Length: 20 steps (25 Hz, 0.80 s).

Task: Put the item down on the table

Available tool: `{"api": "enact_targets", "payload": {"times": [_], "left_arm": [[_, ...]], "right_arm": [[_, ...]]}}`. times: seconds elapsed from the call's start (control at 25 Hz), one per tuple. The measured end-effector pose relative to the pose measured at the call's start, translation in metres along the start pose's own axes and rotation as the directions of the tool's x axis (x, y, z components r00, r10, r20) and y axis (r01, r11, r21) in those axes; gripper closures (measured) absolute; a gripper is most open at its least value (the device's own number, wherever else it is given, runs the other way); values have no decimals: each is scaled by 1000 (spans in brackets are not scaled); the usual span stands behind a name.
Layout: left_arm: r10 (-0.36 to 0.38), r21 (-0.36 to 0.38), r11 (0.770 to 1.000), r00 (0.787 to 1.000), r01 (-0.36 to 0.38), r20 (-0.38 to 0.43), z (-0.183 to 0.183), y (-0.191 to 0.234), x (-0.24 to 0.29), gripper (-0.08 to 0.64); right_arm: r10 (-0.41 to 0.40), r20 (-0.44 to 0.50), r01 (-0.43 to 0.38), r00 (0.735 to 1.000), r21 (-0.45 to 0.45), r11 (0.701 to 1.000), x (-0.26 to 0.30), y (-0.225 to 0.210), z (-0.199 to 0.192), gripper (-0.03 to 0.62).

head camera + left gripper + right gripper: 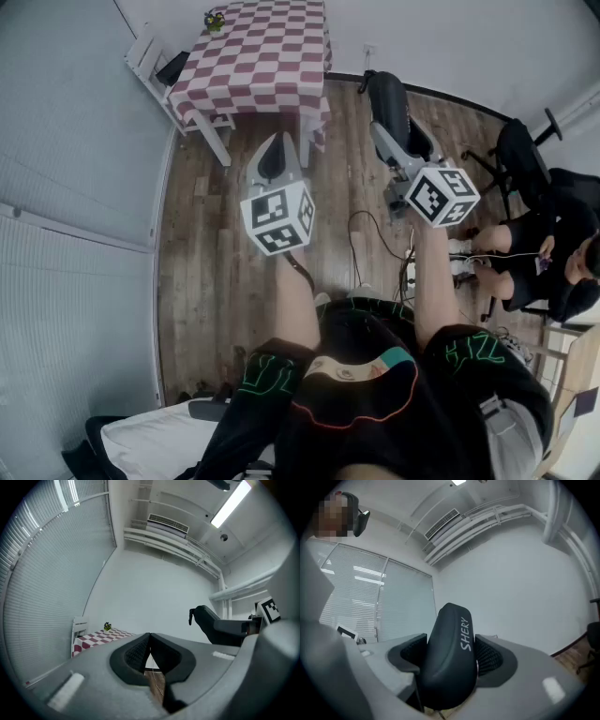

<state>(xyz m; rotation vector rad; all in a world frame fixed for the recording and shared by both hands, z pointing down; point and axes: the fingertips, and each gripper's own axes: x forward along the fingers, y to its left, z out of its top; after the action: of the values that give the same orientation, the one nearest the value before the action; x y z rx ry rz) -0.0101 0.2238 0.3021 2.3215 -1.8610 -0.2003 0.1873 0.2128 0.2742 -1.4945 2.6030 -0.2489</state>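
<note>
The floor (202,253) is of brown wooden planks. At its far end a table (272,66) with a red-and-white checkered cloth stands near the white wall (154,588), and a white chair (148,58) is just beside it. Closed blinds (51,573) cover one side. A long tube lamp (230,504) shines on the ceiling.

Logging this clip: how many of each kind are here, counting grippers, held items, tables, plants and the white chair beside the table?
Grippers: 2 (left gripper, right gripper)
Held items: 1 (black case between the right fingers)
Tables: 1 (checkered table)
Plants: 1 (potted plant)
Chairs: 1 (white chair)
Total: 6
</note>
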Motion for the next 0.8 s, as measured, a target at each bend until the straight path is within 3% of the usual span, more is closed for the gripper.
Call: {"api": "enact_targets", "payload": {"times": [0.24,0.8], "left_arm": [[-13,3,1000,1000,13,10,1,-5,5,551],[-30,33,999,999,29,32,15,-14,20,551]], "right_arm": [[4,54,-7,999,54,999,0,-7,6,270],[-14,57,11,998,54,998,3,-25,13,270]]}}
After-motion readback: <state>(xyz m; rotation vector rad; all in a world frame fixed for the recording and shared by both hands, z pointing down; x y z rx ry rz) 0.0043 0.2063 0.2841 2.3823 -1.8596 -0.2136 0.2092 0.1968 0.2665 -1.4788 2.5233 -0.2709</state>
